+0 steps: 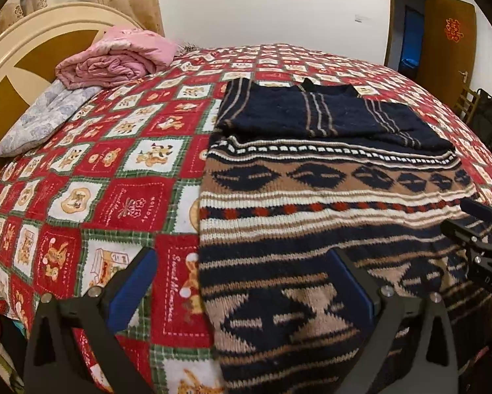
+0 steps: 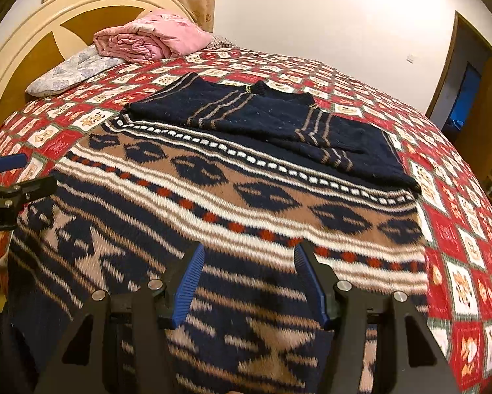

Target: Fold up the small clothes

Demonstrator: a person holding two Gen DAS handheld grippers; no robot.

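A knitted sweater (image 1: 328,197) (image 2: 246,203) with navy, tan, white and red bands lies flat on the bed. Its navy striped sleeves (image 1: 311,115) (image 2: 262,121) are folded across the far part. My left gripper (image 1: 244,279) hovers open and wide over the sweater's near left edge, one blue pad over the quilt and one over the knit. My right gripper (image 2: 250,279) is open above the sweater's near middle, nothing pinched between its pads. Each gripper shows at the edge of the other's view: right gripper (image 1: 476,226), left gripper (image 2: 9,170).
The red patchwork quilt (image 1: 114,180) (image 2: 459,229) covers the bed. A folded pink blanket (image 1: 114,62) (image 2: 147,39) rests on a pale pillow (image 1: 42,121) (image 2: 71,72) by the cream headboard (image 1: 22,42). A wooden door (image 1: 449,49) and a black bag (image 1: 489,121) stand at the right.
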